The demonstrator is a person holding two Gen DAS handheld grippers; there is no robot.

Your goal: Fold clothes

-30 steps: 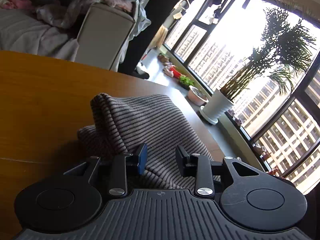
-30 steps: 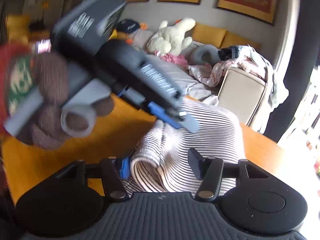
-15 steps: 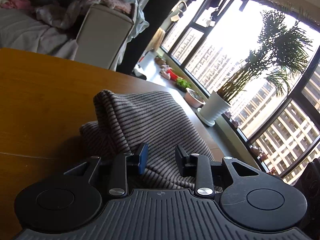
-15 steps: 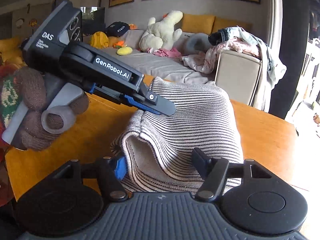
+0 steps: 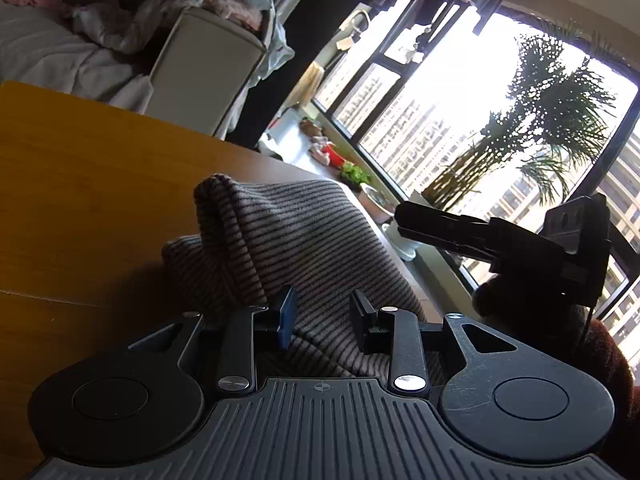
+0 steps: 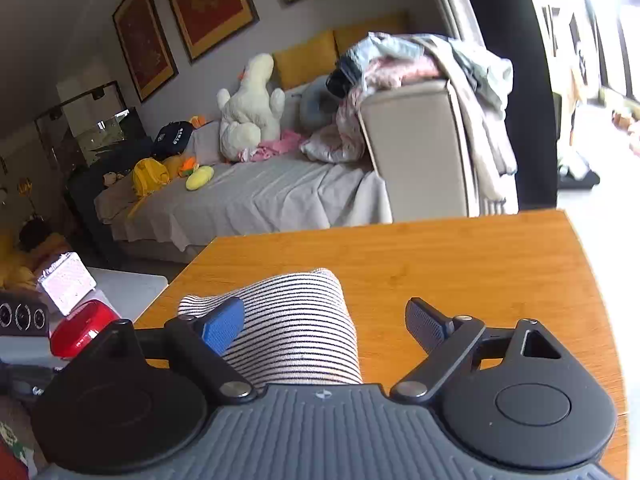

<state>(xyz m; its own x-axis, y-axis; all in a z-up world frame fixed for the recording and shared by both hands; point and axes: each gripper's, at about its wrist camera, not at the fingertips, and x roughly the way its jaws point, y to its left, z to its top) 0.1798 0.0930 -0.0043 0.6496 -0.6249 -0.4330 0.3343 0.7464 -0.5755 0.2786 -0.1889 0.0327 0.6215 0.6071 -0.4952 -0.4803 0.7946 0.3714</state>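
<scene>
On the wood surface (image 6: pixel 460 256), near its right edge, I see the folded striped garment (image 5: pixel 304 240). Left tongs (image 5: pixel 320 314) released, jaws apart over the cloth. Right tongs (image 6: pixel 324 326) also spread wide, blue pad against the fold, gripping nothing.

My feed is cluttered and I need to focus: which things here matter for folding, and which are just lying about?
Part of the job:
striped garment, partly folded on the wooden table
left hand-held gripper, open over the garment
right hand-held gripper, open

Just lying about:
clothes pile on the sofa arm
white plush toy
potted plant
red object
</scene>
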